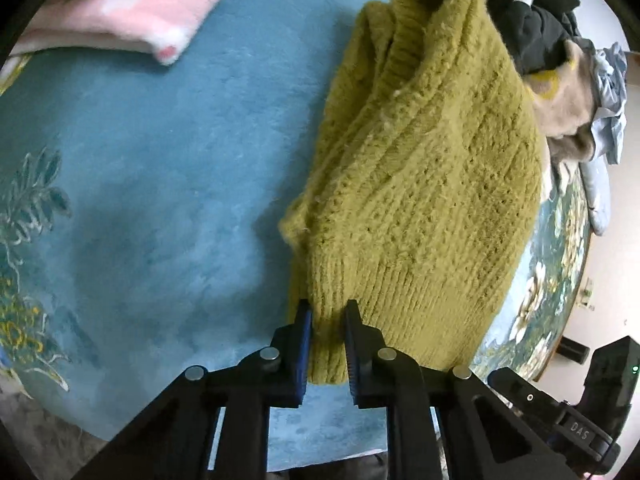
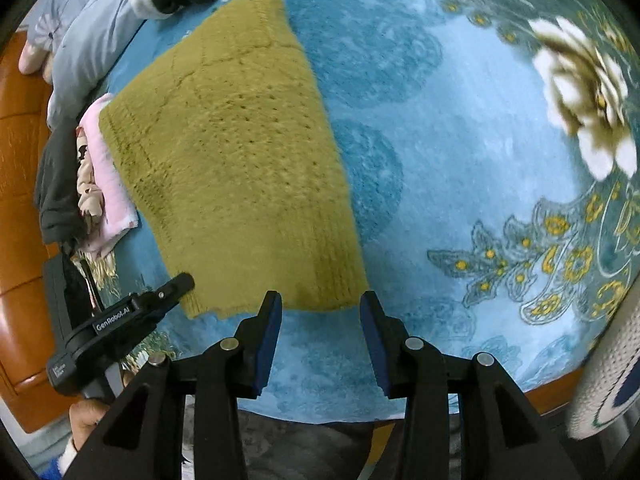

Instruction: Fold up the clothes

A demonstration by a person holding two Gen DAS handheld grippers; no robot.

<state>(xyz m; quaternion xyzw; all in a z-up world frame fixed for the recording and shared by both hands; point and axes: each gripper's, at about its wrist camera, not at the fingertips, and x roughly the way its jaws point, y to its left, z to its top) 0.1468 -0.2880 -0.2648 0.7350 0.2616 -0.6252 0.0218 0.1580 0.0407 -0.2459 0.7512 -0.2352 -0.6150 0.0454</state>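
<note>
An olive-green knitted sweater (image 1: 424, 168) lies folded lengthwise on the blue blanket (image 1: 168, 160), its collar at the far end. My left gripper (image 1: 327, 320) is shut on the ribbed hem corner nearest me, the knit bunched between the blue pads. In the right wrist view the same sweater (image 2: 232, 160) spreads flat ahead and to the left. My right gripper (image 2: 320, 312) stands open just short of the hem's near edge, with nothing between its fingers. The left gripper (image 2: 176, 284) shows from the side at the sweater's near-left corner.
A folded pink fleece (image 1: 132, 12) lies at the far left. A heap of dark, beige and pale blue clothes (image 1: 560, 60) sits beyond the sweater. Folded pink and dark garments (image 2: 100, 184) are stacked left of it. A wooden bed frame (image 2: 20, 208) runs along the left.
</note>
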